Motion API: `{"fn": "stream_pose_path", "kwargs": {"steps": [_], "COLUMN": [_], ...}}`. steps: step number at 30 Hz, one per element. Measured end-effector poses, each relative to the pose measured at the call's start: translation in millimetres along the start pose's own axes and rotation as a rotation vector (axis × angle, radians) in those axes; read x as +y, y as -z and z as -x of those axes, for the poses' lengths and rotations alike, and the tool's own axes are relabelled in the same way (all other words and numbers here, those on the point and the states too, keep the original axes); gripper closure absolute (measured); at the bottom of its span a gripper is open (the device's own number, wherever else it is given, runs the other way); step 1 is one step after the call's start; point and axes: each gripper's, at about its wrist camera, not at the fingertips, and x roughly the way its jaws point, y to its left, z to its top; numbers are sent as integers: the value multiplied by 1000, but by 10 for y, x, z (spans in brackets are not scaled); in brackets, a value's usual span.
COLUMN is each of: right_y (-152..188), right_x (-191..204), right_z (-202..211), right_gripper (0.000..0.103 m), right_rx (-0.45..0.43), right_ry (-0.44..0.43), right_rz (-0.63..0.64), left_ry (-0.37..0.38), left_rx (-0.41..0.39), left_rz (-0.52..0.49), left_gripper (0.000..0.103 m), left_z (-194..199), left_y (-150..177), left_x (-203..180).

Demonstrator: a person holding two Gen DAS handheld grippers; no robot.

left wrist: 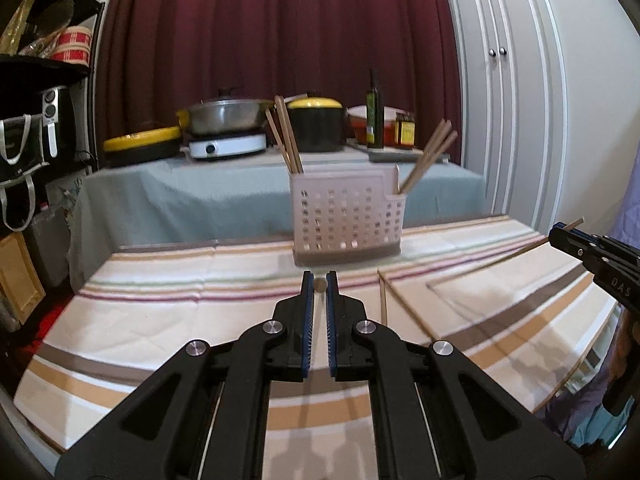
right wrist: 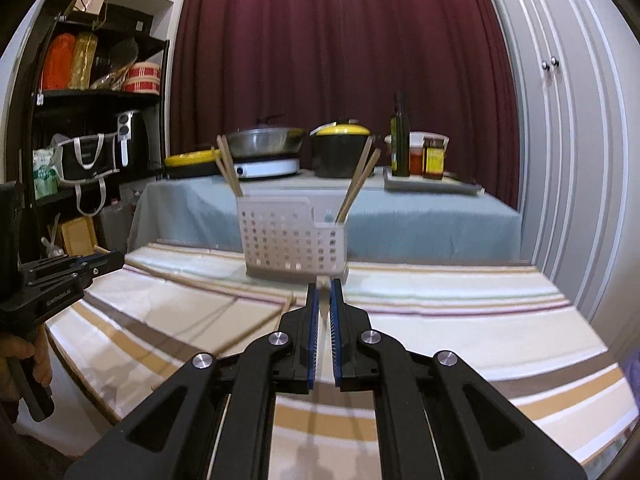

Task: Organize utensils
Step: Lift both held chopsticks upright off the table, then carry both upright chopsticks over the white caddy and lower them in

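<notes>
Both my grippers, left [left wrist: 319, 280] and right [right wrist: 324, 285], pinch 1 chopstick each (end-on); the holder [left wrist: 347, 220] stands at 12 o'clock, loose chopsticks [left wrist: 404, 310] at 2.

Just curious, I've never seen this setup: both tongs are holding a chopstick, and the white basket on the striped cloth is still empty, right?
Not quite. The white basket is not empty: chopsticks already stand in both ends, as the right wrist view shows. The rest holds: left tongs and right tongs each hold a chopstick.
</notes>
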Motion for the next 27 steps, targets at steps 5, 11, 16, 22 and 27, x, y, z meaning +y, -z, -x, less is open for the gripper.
{"fn": "stream_pose_path", "kwargs": {"steps": [5,11,16,22,27], "right_y": [-210,-393,-499,-593,-661], "right_x": [-54,-101,-109,-96,-107], "right_z": [34,-84,-231,-418,-497], "right_gripper": [97,97,97,97,97], "right_rx": [-10,16,10,-7,-10], "right_ry": [9,17,20,16,9], "right_rz": [-14,-22,-4,13,6], "left_ry": [-10,-18,-29,-23,-10], "left_rx": [-43,-43,-43,-46,-54], "left_rz": [8,34,36,41,55], "left_gripper": [97,97,97,97,97], "left_z": [130,113,11,-130,-201], "left_y": [-221,-406,-494,-608,-703], "left_x": [67,158,194,221,252]}}
